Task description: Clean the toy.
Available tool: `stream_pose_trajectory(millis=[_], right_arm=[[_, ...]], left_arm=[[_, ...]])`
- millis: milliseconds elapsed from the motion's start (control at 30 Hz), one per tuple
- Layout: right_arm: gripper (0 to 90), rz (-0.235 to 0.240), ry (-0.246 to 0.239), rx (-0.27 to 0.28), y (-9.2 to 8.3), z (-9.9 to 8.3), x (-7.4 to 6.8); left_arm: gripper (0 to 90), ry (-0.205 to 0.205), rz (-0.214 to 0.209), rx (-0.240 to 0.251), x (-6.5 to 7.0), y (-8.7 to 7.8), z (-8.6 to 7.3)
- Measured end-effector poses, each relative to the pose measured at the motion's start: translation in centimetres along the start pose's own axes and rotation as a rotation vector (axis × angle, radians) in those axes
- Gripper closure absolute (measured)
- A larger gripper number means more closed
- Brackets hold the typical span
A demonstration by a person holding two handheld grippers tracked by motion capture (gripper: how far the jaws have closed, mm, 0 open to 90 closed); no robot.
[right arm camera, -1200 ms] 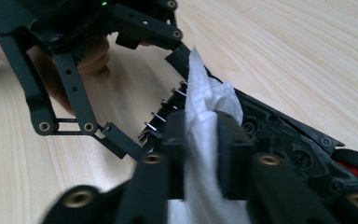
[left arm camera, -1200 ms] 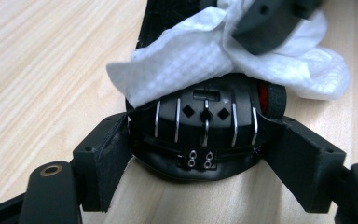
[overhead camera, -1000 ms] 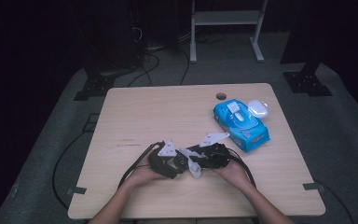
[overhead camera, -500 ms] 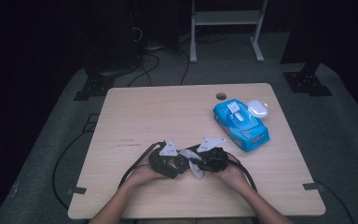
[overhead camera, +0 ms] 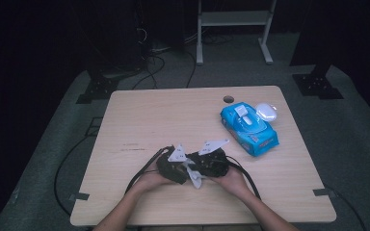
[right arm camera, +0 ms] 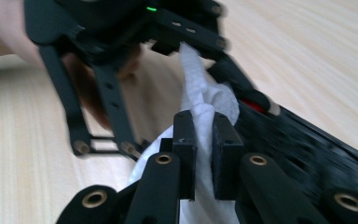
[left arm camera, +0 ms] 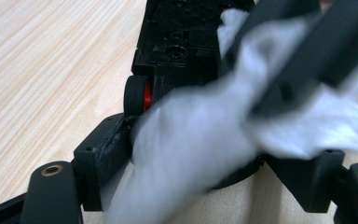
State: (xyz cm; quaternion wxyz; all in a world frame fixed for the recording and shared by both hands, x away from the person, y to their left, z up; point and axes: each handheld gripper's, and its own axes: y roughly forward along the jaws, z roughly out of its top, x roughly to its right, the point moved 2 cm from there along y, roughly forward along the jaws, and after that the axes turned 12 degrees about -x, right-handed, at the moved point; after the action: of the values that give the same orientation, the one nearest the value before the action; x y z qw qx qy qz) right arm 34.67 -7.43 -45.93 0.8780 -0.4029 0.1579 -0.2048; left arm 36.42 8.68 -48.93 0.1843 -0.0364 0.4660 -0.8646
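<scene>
My right hand-held gripper (right arm camera: 204, 140) has just been closing and now pinches a white wipe (right arm camera: 212, 100) w/ jaws nearly together, low over the worktop (overhead camera: 173, 115). My left hand-held gripper (left arm camera: 205, 163) stands part open around the same wipe; whether its pads press it is prob. unclear, view blurred.

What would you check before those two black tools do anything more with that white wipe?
1. Right tool closed on the white wipe: ok, its jaws have just been closing and now pinch it.
2. Left tool gripping the wipe: cannot tell, cloth lies between its jaws.
3. Wipe whole, not torn: cannot tell, bunched up.
4. Blue wipes pack out of the way: ok.
5. Bare table around the tools: ok.
</scene>
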Motion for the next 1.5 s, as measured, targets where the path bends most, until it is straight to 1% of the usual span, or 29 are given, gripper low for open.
stream_pose_trajectory(millis=[67,100,167,300,333,400,433,467,500,533,567,633,700,800,900,967,1000,1033,1067,1100,1167,1200,1233,1300,1333,1367,1400,1467,1500], right_arm=[[81.6,-0.018,-0.024,-0.015,0.4,0.2,-0.4],[81.6,-0.021,-0.027,-0.014,0.4,0.1,-0.3],[81.6,-0.035,-0.010,-0.010,0.0,-0.1,0.4],[81.6,-0.142,0.030,-0.009,-1.3,-1.2,2.5],[81.6,-0.155,0.045,-0.011,-1.5,-1.4,3.0],[81.7,-0.144,0.065,-0.008,-1.7,-1.7,3.4],[81.7,-0.142,0.066,-0.008,-1.7,-1.7,3.3],[81.8,-0.131,0.060,-0.007,-1.6,-1.6,3.0],[81.8,-0.105,0.050,-0.004,-1.4,-1.3,2.5],[81.7,-0.081,0.029,-0.002,-1.1,-1.0,1.8],[81.7,-0.077,0.020,-0.002,-0.9,-0.9,1.6],[81.7,-0.034,-0.008,-0.003,-0.1,0.0,0.5],[81.6,-0.046,-0.030,-0.008,0.3,0.7,0.2],[81.7,-0.064,-0.011,0.004,0.5,1.2,1.1],[81.8,-0.136,0.034,0.006,-0.1,1.1,2.4],[81.9,-0.120,0.063,0.009,-0.4,0.7,2.8],[81.9,-0.107,0.065,0.008,-0.4,0.6,2.7],[81.9,-0.099,0.055,0.013,-0.3,0.6,2.4],[81.9,-0.064,0.034,0.019,0.0,0.7,1.8],[82.0,-0.049,0.012,0.018,0.3,0.9,1.2],[81.9,-0.082,-0.039,-0.002,0.8,1.5,0.3],[81.9,-0.095,-0.055,-0.010,0.9,1.7,0.1],[81.8,-0.107,-0.055,-0.006,0.9,1.9,0.2],[81.8,-0.111,-0.026,0.004,0.7,2.0,1.0],[81.9,-0.129,0.003,0.008,0.4,1.9,1.7],[82.0,-0.178,0.006,0.001,0.2,1.8,2.3],[81.9,-0.196,0.004,-0.001,0.0,1.7,2.6],[82.0,-0.159,0.048,0.002,-0.3,1.4,3.3],[82.0,-0.153,0.043,0.002,-0.3,1.4,3.2]], left_arm=[[23.8,-0.006,-0.005,-0.004,0.0,0.0,-0.1],[23.8,0.000,-0.004,-0.007,-0.1,0.0,-0.1],[23.8,-0.009,-0.006,0.004,-0.1,-0.1,-0.1],[23.7,-0.006,0.000,0.010,0.0,-0.2,0.0],[23.7,-0.006,-0.003,0.014,-0.1,-0.2,0.0],[23.7,-0.004,-0.002,0.015,-0.1,-0.3,0.0],[23.7,-0.003,0.003,0.012,0.0,-0.2,0.0],[23.7,-0.010,-0.001,0.008,0.0,-0.1,0.0],[23.8,-0.010,-0.002,0.010,0.0,-0.1,0.0],[23.8,-0.009,-0.001,0.010,0.0,-0.1,0.0],[23.8,-0.006,0.001,0.013,0.0,-0.1,0.0],[23.8,-0.001,0.001,0.006,0.0,-0.1,0.0],[23.8,-0.008,0.002,0.006,0.0,-0.1,0.0],[23.7,-0.018,0.004,0.014,-0.1,-0.2,0.0],[23.7,-0.015,0.005,0.020,-0.2,-0.3,0.0],[23.7,-0.013,0.005,0.022,-0.2,-0.3,0.0],[23.7,-0.014,0.004,0.020,-0.2,-0.3,0.0],[23.7,-0.013,0.007,0.019,-0.2,-0.2,0.0],[23.8,-0.013,0.007,0.016,-0.1,-0.2,0.0],[23.8,-0.008,0.012,0.011,-0.1,-0.2,0.0],[23.8,0.000,0.018,-0.005,0.0,-0.1,0.0],[23.8,-0.006,0.013,0.001,0.0,-0.2,0.0],[23.8,-0.014,0.009,0.012,0.0,-0.2,0.0],[23.7,-0.017,0.007,0.018,-0.1,-0.3,0.0],[23.7,-0.016,0.008,0.018,-0.1,-0.3,0.0],[23.7,-0.015,0.010,0.017,-0.1,-0.3,0.0],[23.7,-0.015,0.009,0.017,-0.1,-0.3,0.0],[23.7,-0.013,0.009,0.018,-0.1,-0.3,0.1],[23.7,-0.012,0.009,0.017,0.0,-0.2,0.1]])
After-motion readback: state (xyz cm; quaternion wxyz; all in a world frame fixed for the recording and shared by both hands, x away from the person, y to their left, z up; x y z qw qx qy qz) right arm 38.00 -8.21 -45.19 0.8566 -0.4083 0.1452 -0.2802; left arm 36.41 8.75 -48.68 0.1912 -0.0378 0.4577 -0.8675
